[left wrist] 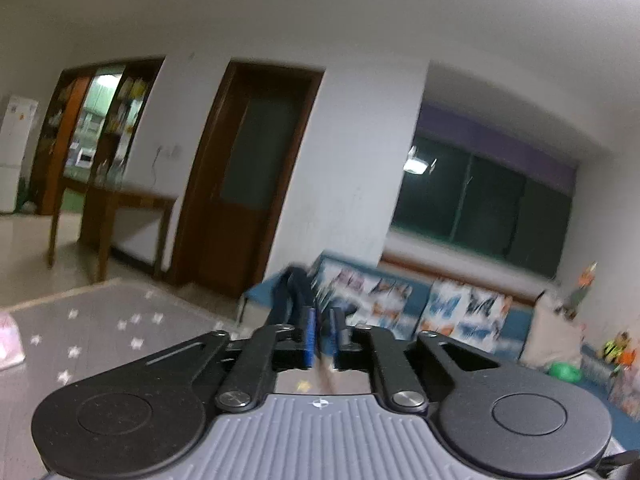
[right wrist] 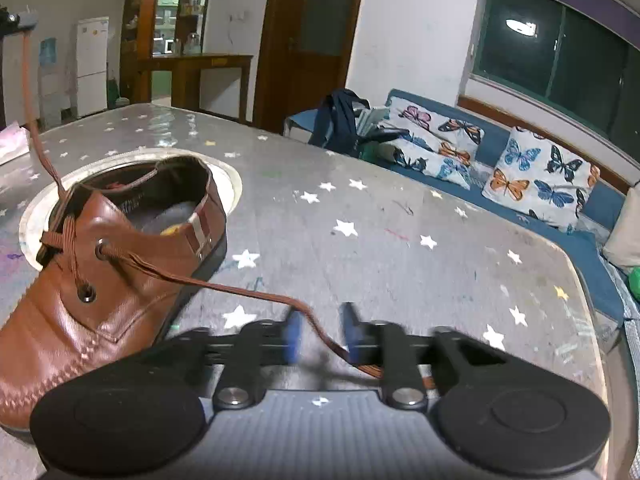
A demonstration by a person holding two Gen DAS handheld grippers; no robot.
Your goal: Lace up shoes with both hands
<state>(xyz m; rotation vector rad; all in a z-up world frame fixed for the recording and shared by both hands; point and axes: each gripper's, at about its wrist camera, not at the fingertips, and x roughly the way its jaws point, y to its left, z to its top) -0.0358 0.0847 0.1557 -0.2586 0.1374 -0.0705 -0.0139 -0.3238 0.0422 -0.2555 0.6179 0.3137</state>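
A brown leather shoe (right wrist: 100,280) lies on the star-patterned table (right wrist: 360,240) at the left of the right wrist view. One end of its brown lace (right wrist: 224,286) runs from an eyelet across the table and passes between the fingers of my right gripper (right wrist: 322,330), which is open. The other lace end (right wrist: 28,92) rises up and left to my left gripper (right wrist: 18,22), seen at the top left edge. In the left wrist view, my left gripper (left wrist: 322,330) is raised, nearly closed on the blurred lace end (left wrist: 326,372). The shoe is out of that view.
A round metal inset (right wrist: 228,184) sits in the table behind the shoe. A pink-white item (right wrist: 12,144) lies at the table's far left. A blue sofa with butterfly cushions (right wrist: 532,176) and a dark bag (right wrist: 340,120) stand beyond the table's right edge.
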